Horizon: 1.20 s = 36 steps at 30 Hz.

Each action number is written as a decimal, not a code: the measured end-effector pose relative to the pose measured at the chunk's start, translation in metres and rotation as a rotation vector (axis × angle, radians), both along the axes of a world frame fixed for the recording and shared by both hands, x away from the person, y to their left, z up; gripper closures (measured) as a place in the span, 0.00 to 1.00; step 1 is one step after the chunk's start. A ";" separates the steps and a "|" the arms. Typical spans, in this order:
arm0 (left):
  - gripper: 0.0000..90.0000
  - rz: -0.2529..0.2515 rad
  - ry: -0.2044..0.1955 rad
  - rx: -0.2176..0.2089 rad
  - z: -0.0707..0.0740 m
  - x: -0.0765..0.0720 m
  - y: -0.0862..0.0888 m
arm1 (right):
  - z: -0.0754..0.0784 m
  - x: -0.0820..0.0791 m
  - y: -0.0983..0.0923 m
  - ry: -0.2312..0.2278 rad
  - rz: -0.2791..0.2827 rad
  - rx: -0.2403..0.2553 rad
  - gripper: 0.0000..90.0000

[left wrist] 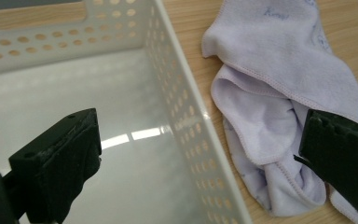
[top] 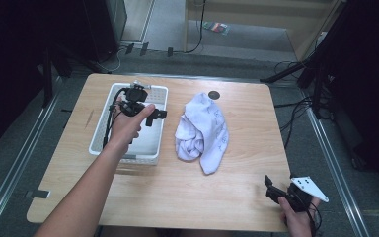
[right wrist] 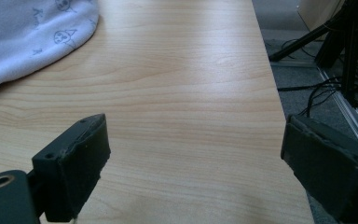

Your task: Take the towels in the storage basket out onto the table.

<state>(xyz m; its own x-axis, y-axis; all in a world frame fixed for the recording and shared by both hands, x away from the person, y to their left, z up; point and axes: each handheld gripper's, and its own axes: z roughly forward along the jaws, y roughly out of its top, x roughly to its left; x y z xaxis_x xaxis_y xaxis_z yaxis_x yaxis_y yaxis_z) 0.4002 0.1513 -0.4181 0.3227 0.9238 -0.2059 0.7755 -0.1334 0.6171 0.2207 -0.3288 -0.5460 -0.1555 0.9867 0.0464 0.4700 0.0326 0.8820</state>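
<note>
A crumpled pale lilac cloth (top: 202,129) with small printed drawings lies at the middle of the wooden table (top: 177,192). Left of it stands an empty white perforated basket (top: 105,126). My left gripper (top: 154,114) hovers open above the basket's right side, jaws spread wide with nothing between them. In the left gripper view the basket wall (left wrist: 186,116) runs between the jaws, with the cloth (left wrist: 279,93) to its right. My right gripper (top: 272,190) rests open near the table's front right corner. A corner of the cloth (right wrist: 32,32) lies ahead to its left.
A small dark round mark (top: 214,94) sits on the table behind the cloth. Cables and stand legs (top: 301,74) crowd the floor to the right of the table. The table's right edge (right wrist: 279,107) runs between my right gripper's jaws.
</note>
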 end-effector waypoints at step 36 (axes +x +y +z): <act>0.00 0.085 -0.066 -0.008 -0.015 -0.063 0.100 | 0.000 0.000 0.001 0.000 -0.005 -0.011 0.09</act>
<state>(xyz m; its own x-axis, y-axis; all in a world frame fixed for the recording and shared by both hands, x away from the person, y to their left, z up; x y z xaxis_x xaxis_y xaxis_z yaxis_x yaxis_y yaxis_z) 0.3374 0.2511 -0.4326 0.2568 0.9468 -0.1939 0.7411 -0.0641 0.6683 0.2211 -0.3283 -0.5461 -0.1510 0.9879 0.0356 0.4699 0.0401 0.8818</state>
